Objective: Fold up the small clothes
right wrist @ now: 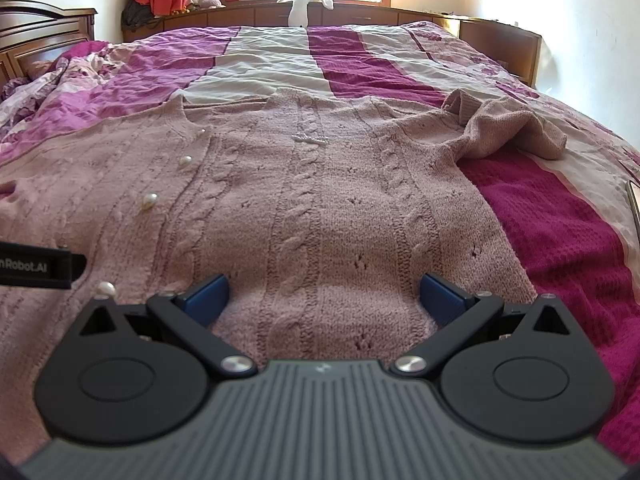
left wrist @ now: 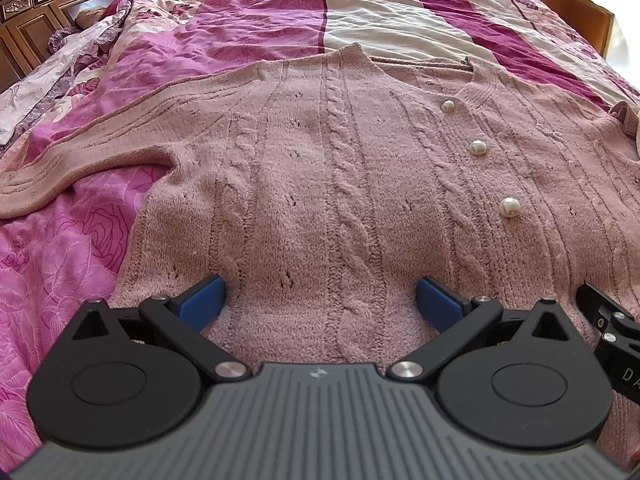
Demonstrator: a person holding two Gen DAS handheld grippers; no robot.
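- Looking along both tools, I see the pink cardigan (left wrist: 340, 168) spread flat on the bedspread (left wrist: 248, 20), hem near me, neckline far, so its long axis runs straight away from both grippers.
- My left gripper (left wrist: 320, 300) sits over the near hem on the left half; its blue pads (left wrist: 204, 300) are spread wide with knit between them, gripping nothing.
- My right gripper (right wrist: 324, 300) sits at the hem on the right half, jaws equally wide, empty.
- The pearl buttons (left wrist: 478, 147) run between the two tools.
- The left sleeve (left wrist: 80, 152) stretches out left; the right sleeve (right wrist: 516, 128) lies bunched far right.
- I judge each arm nearest its own side, so either sleeve fold starts from here.
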